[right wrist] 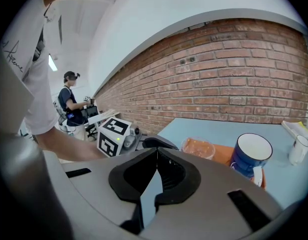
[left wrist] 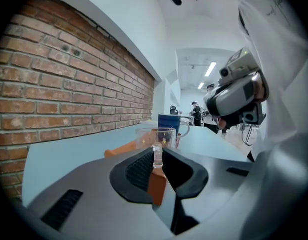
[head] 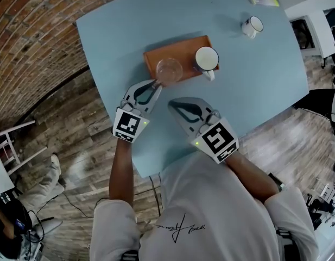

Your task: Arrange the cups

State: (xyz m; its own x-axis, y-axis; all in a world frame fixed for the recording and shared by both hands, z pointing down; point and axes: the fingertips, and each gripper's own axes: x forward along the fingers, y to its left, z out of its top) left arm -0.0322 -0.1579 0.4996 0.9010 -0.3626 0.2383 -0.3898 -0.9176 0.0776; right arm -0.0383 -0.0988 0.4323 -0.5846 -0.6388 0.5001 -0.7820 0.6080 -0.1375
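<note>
From where I stand the job looks a good part done but not finished; two of the three cups are gathered on the orange tray point(head: 181, 48) in the middle of the pale blue table point(head: 254, 86), and one is well apart from it. The blue mug point(head: 207, 58), white inside, stands upright on the right end of the tray; just beside it, at the tray's near left edge, is the clear glass cup point(head: 169, 69), also upright. The left gripper point(head: 155, 84) has that glass by its handle point(left wrist: 157, 156); its jaws are drawn in part way, the pads pressed on the slim clear handle from either side. I cannot tell whether the glass is fully resting on the tray or held a touch above it. The right gripper point(head: 171, 103) hangs over bare table near the person, its jaws closed tight together with nothing between them. The small white mug point(head: 253, 26) stands alone near the far right corner of the table, off the tray. By my reckoning, what is left is to let go of the glass once it sits well, then fetch the white mug to join the other two.
</note>
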